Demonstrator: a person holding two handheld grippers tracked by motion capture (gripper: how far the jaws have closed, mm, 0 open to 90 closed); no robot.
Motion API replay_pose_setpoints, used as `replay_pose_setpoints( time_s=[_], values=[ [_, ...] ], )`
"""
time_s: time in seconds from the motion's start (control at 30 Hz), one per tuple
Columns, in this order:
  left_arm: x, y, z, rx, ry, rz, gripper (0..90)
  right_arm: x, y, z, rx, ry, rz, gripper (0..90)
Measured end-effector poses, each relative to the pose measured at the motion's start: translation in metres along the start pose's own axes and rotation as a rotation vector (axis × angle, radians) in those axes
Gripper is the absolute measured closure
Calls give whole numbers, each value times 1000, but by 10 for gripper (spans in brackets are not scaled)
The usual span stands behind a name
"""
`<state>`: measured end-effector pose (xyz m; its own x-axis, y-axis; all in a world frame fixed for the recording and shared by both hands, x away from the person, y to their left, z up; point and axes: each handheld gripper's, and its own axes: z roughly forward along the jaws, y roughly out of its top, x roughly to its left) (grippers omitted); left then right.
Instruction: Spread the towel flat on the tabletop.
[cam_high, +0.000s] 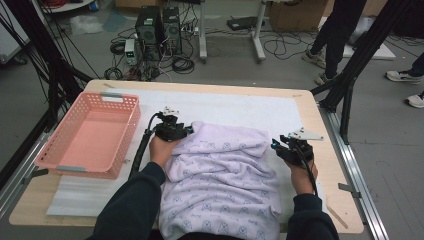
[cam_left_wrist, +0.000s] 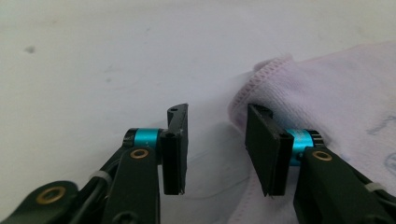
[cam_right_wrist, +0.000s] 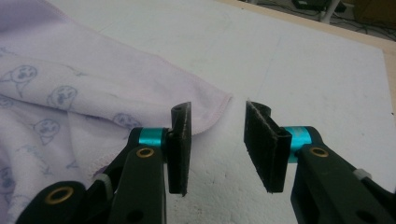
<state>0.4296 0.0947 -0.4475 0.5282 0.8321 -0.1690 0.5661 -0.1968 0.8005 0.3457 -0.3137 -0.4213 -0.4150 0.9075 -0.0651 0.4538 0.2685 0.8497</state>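
The lavender towel (cam_high: 220, 175) lies on the white mat (cam_high: 240, 107), long axis toward the person. Left gripper (cam_left_wrist: 215, 140) and right gripper (cam_right_wrist: 217, 140) stand part open, empty, each beside a far corner, about equally near.

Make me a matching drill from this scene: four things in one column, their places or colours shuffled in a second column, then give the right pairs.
Things:
1. basket
2. towel
3. left claw
4. right claw

Places or colours:
A. lilac, printed with small faces, spread in front of the person
B. open, at the towel's far right corner
C. pink, at the table's left end
D. open, at the towel's far left corner

Pairs: 1-C, 2-A, 3-D, 4-B
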Motion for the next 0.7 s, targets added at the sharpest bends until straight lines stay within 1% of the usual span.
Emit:
replay_pose_setpoints(
  time_s=[0.03,0.07,0.1,0.17,0.2,0.23,0.33,0.37,0.4,0.43,0.47,0.5,0.53,0.57,0.6,0.63,0.67,0.7],
  values=[
    [-3,-2,3,20,-11,24,564,0,0,0,-5,0,-8,612],
    [-8,-3,4,31,-2,62,553,0,0,0,-4,-1,-7,613],
    [-12,-3,4,30,2,103,533,0,0,0,-2,0,-4,613],
    [-19,-3,4,31,6,177,544,0,0,0,0,3,-3,613],
    [-22,-3,4,31,1,207,546,0,0,0,1,3,-2,613],
    [-24,-4,3,31,-13,238,558,1,0,1,1,2,-4,613],
    [-31,-5,3,29,-44,324,659,1,0,1,4,5,-7,614],
    [-33,-6,3,30,-49,342,707,1,0,2,4,3,-6,614],
    [-33,-6,3,30,-53,349,736,1,0,2,4,2,-7,614],
    [-32,-6,3,31,-63,347,762,1,0,2,5,3,-6,614],
    [-32,-6,3,32,-64,341,810,1,0,2,4,3,-7,614],
    [-31,-5,3,29,-63,331,826,1,0,2,5,3,-7,614],
    [-29,-5,2,28,-62,309,837,1,0,1,5,6,-5,614],
    [-27,-4,1,18,-66,270,847,1,0,1,3,4,-8,614],
    [-23,-3,0,9,-71,216,852,1,0,0,3,4,-2,614],
    [-18,-2,-1,-10,-86,155,854,0,0,0,0,2,-4,614],
    [-14,0,-3,-28,-92,108,854,0,0,0,0,0,-1,613],
    [-10,1,-6,-45,-80,86,854,-1,0,0,-1,1,0,613]
  ],
)
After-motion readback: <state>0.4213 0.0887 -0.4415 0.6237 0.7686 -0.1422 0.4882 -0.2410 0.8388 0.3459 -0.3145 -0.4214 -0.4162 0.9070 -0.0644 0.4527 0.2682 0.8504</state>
